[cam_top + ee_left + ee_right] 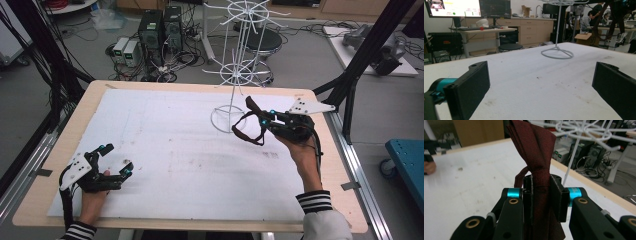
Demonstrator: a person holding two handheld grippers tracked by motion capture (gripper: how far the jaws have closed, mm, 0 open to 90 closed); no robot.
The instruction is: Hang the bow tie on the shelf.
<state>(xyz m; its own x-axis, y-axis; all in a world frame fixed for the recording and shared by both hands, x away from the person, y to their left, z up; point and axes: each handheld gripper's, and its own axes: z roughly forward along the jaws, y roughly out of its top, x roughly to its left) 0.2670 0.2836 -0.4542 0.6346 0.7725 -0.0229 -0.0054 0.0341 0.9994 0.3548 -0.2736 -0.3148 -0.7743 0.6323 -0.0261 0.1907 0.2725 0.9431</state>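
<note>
White padding covers the wooden table (pixel 30 200), with cables and computer boxes on the floor beyond. Nearest, the left gripper (pixel 116 161) rests low on the pad, jaws spread wide with nothing between them. Farther on, the right gripper (pixel 263 121) is clamped tight on a dark red tie (pixel 541 152), lifted clear of the surface, its loop hanging beside the white wire rack (pixel 239 60). The pick-up looks done; hanging the tie on one of the rack's arms seems to be what remains
</note>
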